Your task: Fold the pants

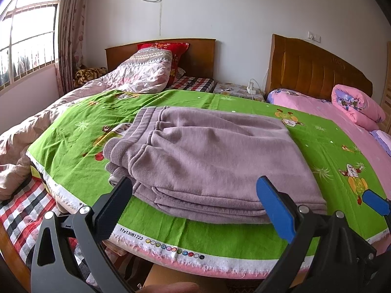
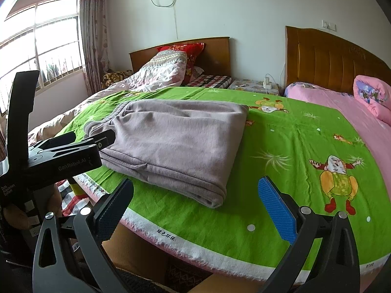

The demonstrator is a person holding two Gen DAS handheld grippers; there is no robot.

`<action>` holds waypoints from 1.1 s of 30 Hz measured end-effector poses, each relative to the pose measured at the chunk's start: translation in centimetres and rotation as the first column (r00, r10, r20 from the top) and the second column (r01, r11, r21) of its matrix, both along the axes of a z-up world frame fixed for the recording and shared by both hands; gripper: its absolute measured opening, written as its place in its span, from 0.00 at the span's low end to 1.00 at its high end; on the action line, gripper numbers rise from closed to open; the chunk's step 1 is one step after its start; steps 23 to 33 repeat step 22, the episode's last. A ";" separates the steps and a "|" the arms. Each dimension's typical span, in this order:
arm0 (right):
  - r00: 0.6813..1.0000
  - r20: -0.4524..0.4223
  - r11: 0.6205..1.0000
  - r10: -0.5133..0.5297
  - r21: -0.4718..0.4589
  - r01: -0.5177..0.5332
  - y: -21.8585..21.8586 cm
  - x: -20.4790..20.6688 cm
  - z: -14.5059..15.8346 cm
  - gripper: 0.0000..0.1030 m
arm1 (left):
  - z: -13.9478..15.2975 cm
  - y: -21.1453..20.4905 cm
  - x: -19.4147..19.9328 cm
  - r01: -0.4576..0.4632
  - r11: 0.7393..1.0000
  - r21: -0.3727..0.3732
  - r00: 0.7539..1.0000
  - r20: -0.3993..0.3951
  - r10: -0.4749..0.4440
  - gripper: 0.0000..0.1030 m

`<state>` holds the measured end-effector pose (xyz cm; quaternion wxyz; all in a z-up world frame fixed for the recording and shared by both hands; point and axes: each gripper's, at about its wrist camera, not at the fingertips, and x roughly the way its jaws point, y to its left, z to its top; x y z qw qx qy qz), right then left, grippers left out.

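The folded mauve fleece pants are seen lying on the green cartoon-print cloth, their far edge hidden, while left gripper and right gripper jaws are held apart, empty

Daylight is pouring in from the window on the left, blowing its panes out to white glare. The room is reading bright and evenly lit, with soft shadows pooling under the folded pants. Fisheye distortion is bending the edges, and dark vignetting is filling the corners.
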<state>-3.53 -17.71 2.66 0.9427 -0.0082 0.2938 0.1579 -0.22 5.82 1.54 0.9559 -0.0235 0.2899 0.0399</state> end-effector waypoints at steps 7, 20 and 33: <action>1.000 -0.005 1.000 0.003 0.001 -0.003 0.1 0.0 -0.1 0.96 | -0.1 0.1 0.1 0.001 1.000 0.007 1.000 -0.012 0.000 0.98; 1.000 -0.007 1.000 0.007 0.000 -0.007 0.1 0.0 -0.1 0.96 | -0.3 0.3 0.3 -0.017 1.000 0.015 1.000 -0.012 0.017 0.98; 1.000 -0.007 1.000 0.007 0.000 -0.007 0.1 0.0 -0.1 0.96 | -0.4 0.3 0.4 -0.015 1.000 0.013 1.000 -0.013 0.015 0.98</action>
